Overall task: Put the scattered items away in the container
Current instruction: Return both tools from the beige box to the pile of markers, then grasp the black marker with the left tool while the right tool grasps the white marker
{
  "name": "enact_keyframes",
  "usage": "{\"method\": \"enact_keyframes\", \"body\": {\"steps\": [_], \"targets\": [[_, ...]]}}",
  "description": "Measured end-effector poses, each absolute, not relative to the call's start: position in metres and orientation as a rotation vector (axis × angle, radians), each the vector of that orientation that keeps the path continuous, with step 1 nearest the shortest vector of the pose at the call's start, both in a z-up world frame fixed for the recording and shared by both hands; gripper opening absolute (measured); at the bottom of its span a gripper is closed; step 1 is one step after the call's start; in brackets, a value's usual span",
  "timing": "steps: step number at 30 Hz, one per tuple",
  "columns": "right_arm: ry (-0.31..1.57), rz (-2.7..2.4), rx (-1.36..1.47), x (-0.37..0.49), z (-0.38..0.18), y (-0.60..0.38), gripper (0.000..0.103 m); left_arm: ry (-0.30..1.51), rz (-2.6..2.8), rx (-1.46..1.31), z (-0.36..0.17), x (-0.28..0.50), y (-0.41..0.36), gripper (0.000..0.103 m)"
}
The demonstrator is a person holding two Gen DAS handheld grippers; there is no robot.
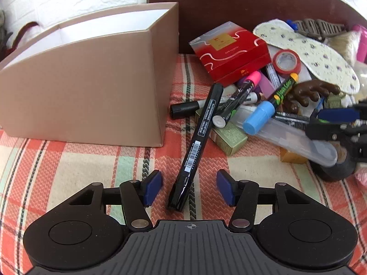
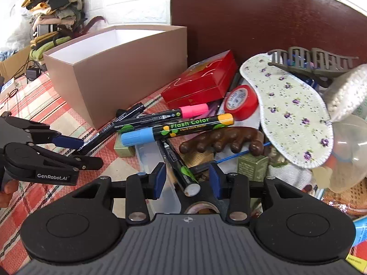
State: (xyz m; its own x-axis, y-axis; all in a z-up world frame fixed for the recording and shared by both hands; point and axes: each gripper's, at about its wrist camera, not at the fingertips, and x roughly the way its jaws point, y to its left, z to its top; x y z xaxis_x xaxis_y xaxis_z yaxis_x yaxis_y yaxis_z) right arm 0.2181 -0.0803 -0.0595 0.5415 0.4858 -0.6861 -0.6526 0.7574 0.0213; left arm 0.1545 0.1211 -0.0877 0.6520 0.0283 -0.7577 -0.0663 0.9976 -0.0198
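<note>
A tan cardboard box point(image 1: 91, 87) with a white inside stands open on the plaid cloth; it also shows in the right wrist view point(image 2: 128, 68). My left gripper point(image 1: 189, 189) is open, its blue pads either side of the near end of a long black marker point(image 1: 199, 135) that lies on the cloth. It also shows in the right wrist view point(image 2: 75, 149). My right gripper point(image 2: 187, 181) is open over the pile, a black marker with a white end point(image 2: 181, 169) between its pads. A blue-capped Flash Color marker point(image 2: 176, 128) and a pink-capped marker point(image 2: 160, 116) lie across the pile.
The pile right of the box holds a red box point(image 1: 231, 50), red tape point(image 1: 287, 61), a floral insole point(image 1: 309, 52), a brown wooden massager point(image 2: 224, 141), a clear plastic case point(image 1: 296, 139), a hair claw point(image 2: 314, 61) and small green boxes. A dark wooden board point(image 2: 263, 18) stands behind.
</note>
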Motion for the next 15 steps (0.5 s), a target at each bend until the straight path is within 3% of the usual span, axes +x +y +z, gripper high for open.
{"method": "enact_keyframes", "body": {"steps": [3,5,8,15], "targets": [[0.743,0.696,-0.250,0.218,-0.060,-0.077,0.043,0.858,0.059,-0.047,-0.087,0.155,0.121,0.068],[0.763,0.714,-0.243,0.217,-0.059,-0.075,0.026,0.858,0.063,-0.047,-0.087,0.156,0.121,0.041],[0.786,0.738,-0.232,0.210,-0.057,-0.075,0.017,0.861,0.069,-0.066,-0.084,0.153,0.124,0.014],[0.789,0.778,-0.187,0.177,-0.053,-0.083,0.017,0.881,0.026,-0.140,-0.079,0.124,0.125,0.011]]}}
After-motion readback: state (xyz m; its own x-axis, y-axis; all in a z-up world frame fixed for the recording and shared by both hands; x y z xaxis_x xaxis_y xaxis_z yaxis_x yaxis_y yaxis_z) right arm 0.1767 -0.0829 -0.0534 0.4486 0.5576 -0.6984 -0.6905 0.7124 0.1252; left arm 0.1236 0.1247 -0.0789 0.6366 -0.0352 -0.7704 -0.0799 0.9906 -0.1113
